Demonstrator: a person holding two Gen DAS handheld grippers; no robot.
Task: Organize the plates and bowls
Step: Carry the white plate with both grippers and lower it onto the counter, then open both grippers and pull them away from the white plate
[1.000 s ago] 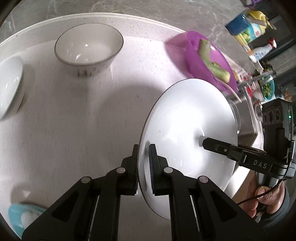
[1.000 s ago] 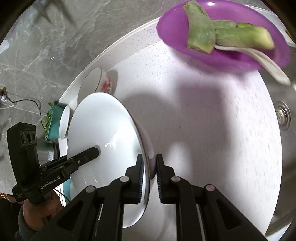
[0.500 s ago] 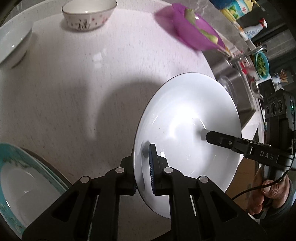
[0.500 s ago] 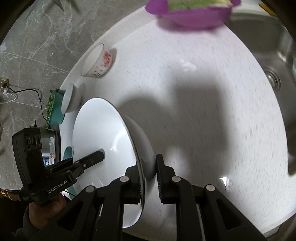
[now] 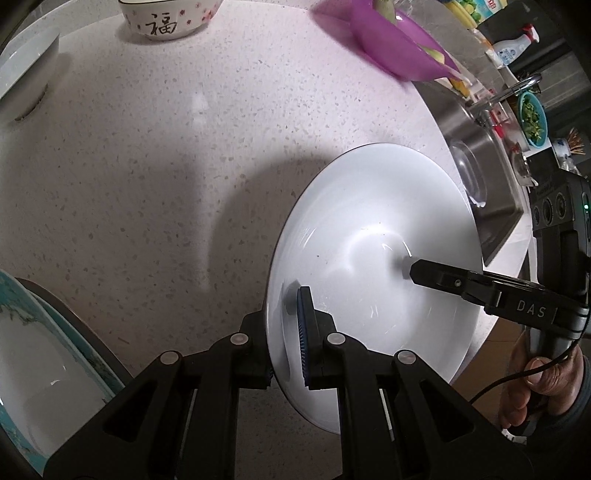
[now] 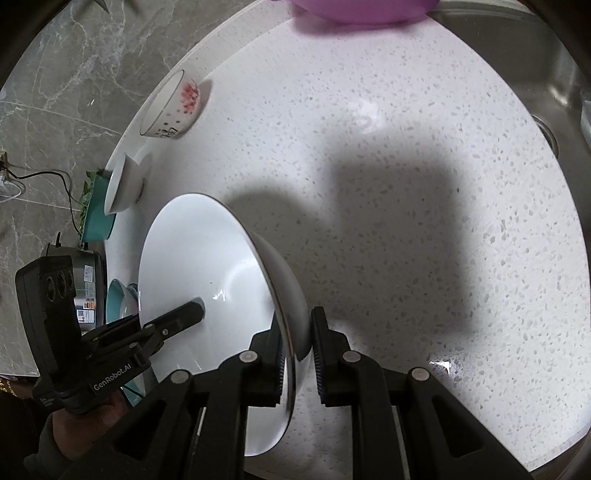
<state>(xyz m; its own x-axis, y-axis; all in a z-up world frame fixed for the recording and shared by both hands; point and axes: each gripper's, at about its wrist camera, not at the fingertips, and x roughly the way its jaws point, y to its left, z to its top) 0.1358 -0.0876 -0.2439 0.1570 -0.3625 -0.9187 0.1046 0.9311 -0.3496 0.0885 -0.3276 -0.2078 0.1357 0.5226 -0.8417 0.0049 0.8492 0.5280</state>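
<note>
I hold one large white bowl (image 5: 369,229) between both grippers, tilted just above the speckled white counter (image 5: 147,166). My left gripper (image 5: 286,317) is shut on the bowl's near rim, one finger inside and one outside. In the right wrist view the same white bowl (image 6: 195,258) fills the lower left, and my right gripper (image 6: 297,332) is shut on its opposite rim. A teal-rimmed plate (image 5: 33,369) lies at the lower left, partly cut off. A patterned small bowl (image 5: 166,18) and a plain white bowl (image 5: 26,77) stand at the far side.
A purple bowl (image 5: 391,55) with green vegetable pieces sits by the steel sink (image 5: 476,147) on the right. A teal basket (image 6: 96,218) and a metal pot (image 6: 85,288) stand off the counter's left end. A hand (image 5: 535,391) grips the right handle.
Both grippers have carried the white bowl down and back toward the near edge. The teal-rimmed plate has come into view at the lower left; the patterned bowl and purple bowl have slid to the top.
</note>
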